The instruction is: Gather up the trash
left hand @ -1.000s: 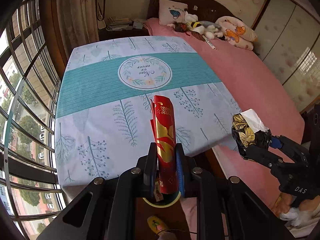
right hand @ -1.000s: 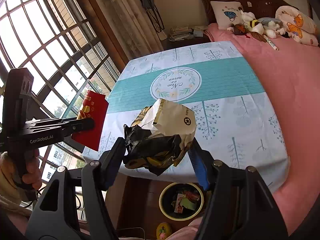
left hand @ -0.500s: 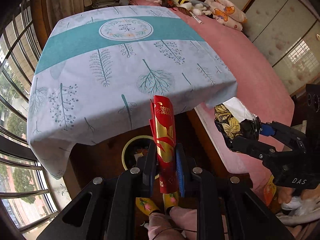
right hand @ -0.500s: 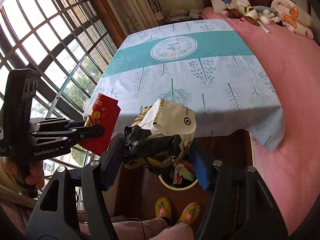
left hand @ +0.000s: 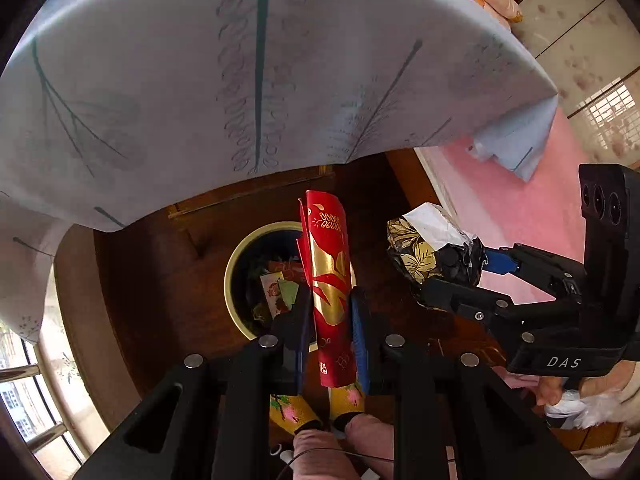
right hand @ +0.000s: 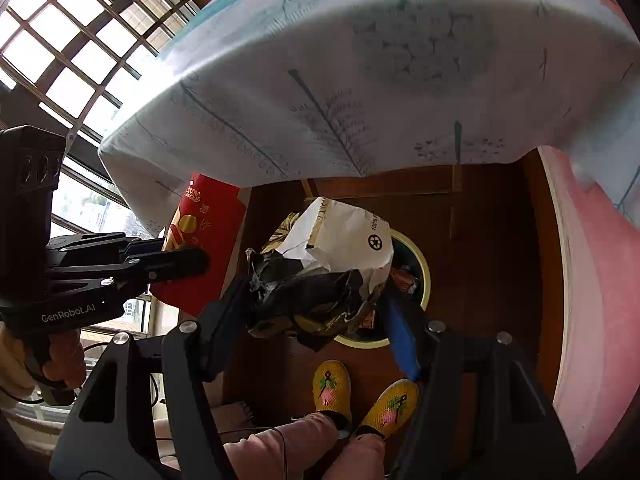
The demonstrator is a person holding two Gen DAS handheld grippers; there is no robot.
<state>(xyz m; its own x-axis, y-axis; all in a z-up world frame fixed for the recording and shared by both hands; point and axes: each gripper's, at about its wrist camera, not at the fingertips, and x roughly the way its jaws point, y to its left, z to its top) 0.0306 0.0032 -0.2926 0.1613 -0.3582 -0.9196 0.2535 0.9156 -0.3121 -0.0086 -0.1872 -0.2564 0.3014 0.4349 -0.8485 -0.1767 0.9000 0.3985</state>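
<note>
My left gripper [left hand: 330,300] is shut on a rolled red and gold wrapper [left hand: 328,264], which stands up between the fingers. It points steeply down over a round yellow-rimmed trash bin [left hand: 236,276] that holds several wrappers. To the right, my right gripper [left hand: 460,276] is shut on a crumpled black, gold and white bag [left hand: 424,240]. In the right wrist view that bag [right hand: 340,240] fills the wide jaws of the right gripper [right hand: 316,300] and hides most of the bin [right hand: 424,276]. The left gripper [right hand: 192,256] with the red wrapper [right hand: 208,216] is at the left.
The hanging edge of a pale leaf-print tablecloth [left hand: 260,80] overhangs the bin from above. A pink bed [left hand: 520,208] runs along the right. The person's feet in yellow slippers [right hand: 332,388] stand just in front of the bin on a dark wooden floor. A window [right hand: 60,40] is at left.
Both grippers dropped from above the tabletop to below the cloth's edge and tilted downward. The bin came into view beneath them. Each still holds its piece of trash.
</note>
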